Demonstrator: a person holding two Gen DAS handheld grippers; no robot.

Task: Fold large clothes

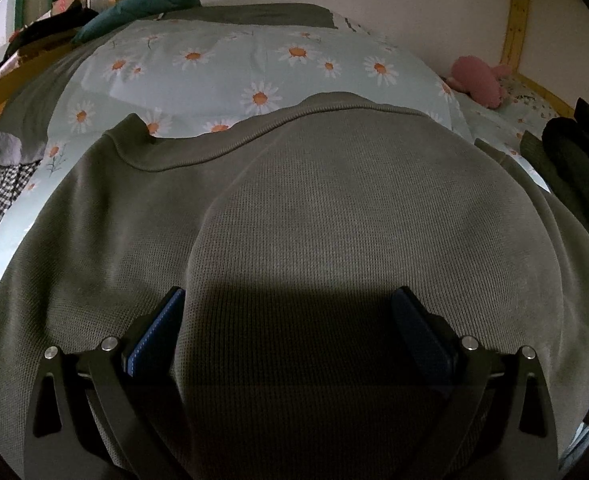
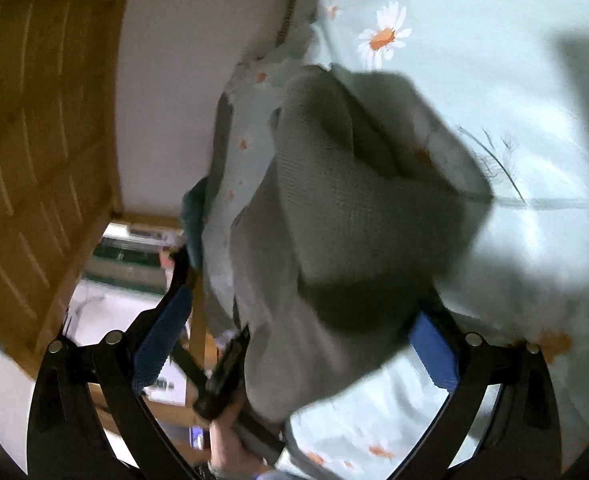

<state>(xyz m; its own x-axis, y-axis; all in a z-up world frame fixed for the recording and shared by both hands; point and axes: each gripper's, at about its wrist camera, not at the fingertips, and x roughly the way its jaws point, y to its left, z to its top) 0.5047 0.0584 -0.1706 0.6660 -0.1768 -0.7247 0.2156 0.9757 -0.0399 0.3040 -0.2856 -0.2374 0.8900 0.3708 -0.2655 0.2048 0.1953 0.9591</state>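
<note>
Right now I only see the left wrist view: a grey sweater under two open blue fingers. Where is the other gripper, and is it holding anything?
Observer: The right gripper is open, jaws wide, pointing at the sweater from its side. It grips nothing.
Operator: Is anybody actually holding these things?
Observer: Yes. The right wrist view shows a hand by the sweater's edge, holding a black tool.
Operator: Anything else I miss?
Observer: A wooden slatted panel off to one side, though that picture is blurred.
</note>
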